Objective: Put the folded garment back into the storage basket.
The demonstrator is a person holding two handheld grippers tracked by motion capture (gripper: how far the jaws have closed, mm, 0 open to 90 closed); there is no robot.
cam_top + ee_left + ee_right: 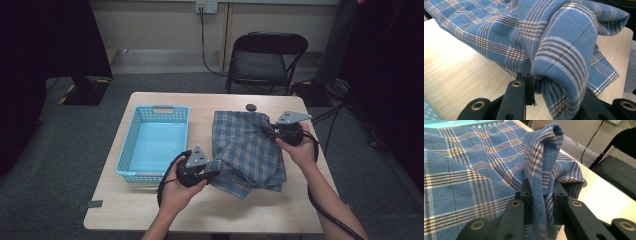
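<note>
Appeared to be a bare test or lab room: grey carpeted floor [60,150], plain wall with a power socket [206,6] and trailing cable [204,45], a black folding chair [265,60], a small wooden table [150,210], dark curtains [45,40] at the sides.

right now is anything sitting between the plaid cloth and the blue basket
Nothing visible. The plaid cloth lies right of the blue basket, with bare tabletop between them and the basket's floor bare. Both hand-held grippers, left and right, are shut on cloth folds.
</note>
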